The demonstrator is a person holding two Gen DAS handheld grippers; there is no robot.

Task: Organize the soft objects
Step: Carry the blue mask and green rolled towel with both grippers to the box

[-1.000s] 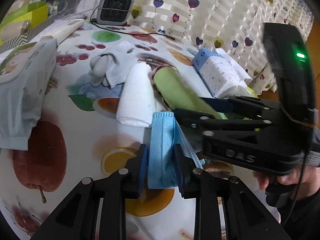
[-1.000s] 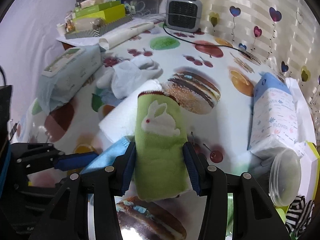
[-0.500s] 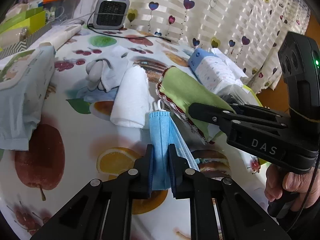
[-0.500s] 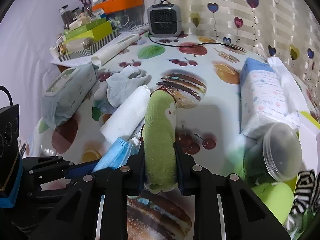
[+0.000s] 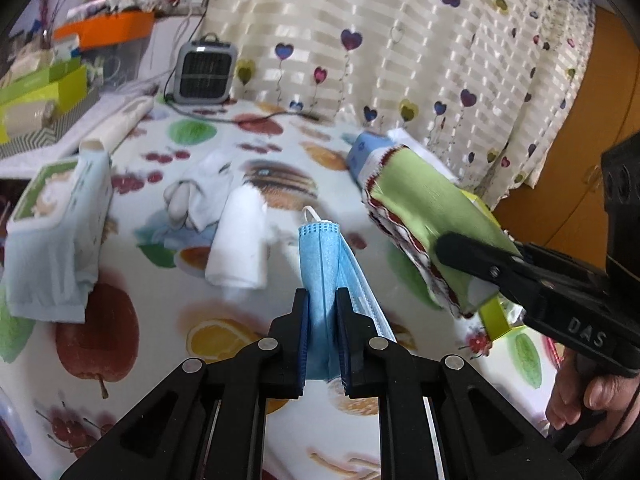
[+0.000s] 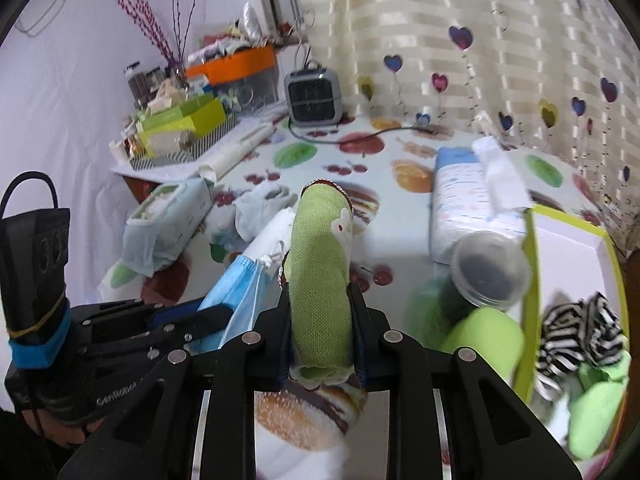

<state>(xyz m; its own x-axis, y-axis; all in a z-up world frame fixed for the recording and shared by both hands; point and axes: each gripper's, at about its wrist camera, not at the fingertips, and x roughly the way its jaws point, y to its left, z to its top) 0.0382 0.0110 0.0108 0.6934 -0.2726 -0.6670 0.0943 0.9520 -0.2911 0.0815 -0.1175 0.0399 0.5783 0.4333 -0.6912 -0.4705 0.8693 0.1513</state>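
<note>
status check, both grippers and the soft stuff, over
Left gripper shut on blue face mask. Right gripper shut on green rolled towel. Both lifted off table. Nothing blocking; box at right.

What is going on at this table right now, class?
A person is sorting soft items with a handheld gripper in each hand. The left gripper is shut on a blue face mask, and the right gripper is shut on a rolled green cloth; both are held up off the table. A white rolled towel, a pale crumpled cloth and a wipes pack still lie on the fruit-print tablecloth. A yellow-rimmed box at the right already holds striped and green soft things.
</note>
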